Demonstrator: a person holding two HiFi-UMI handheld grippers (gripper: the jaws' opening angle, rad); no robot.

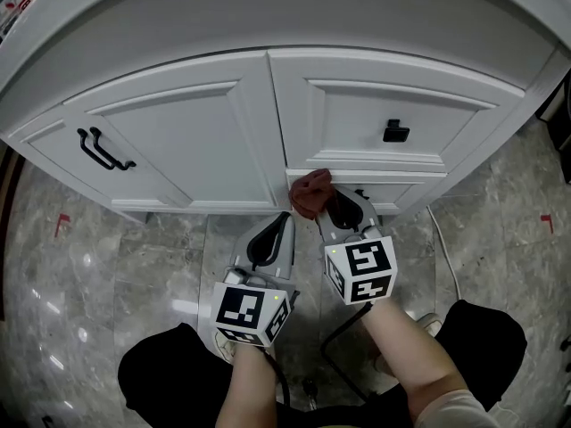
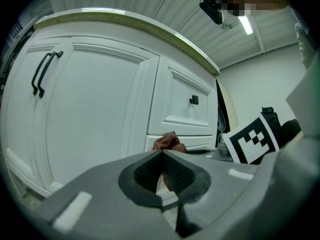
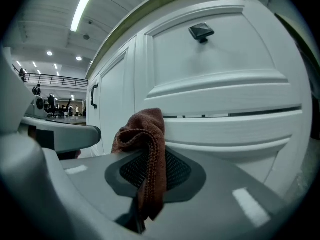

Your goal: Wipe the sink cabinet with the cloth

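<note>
A white sink cabinet (image 1: 196, 141) fills the head view, with a door on the left and two drawers on the right. My right gripper (image 1: 332, 210) is shut on a brown cloth (image 1: 311, 192), which presses against the top edge of the lower drawer (image 1: 393, 190). In the right gripper view the cloth (image 3: 145, 139) bunches out of the shut jaws against the drawer front (image 3: 235, 129). My left gripper (image 1: 284, 221) is shut and empty, hanging just below the door's bottom edge, left of the cloth (image 2: 169, 143).
The door carries a pair of black bar handles (image 1: 103, 150); the upper drawer has a black knob (image 1: 395, 132). Grey marble floor (image 1: 107, 275) lies below the cabinet. A white cable (image 1: 443, 248) runs along the floor at right. The person's knees (image 1: 486, 337) are at the bottom.
</note>
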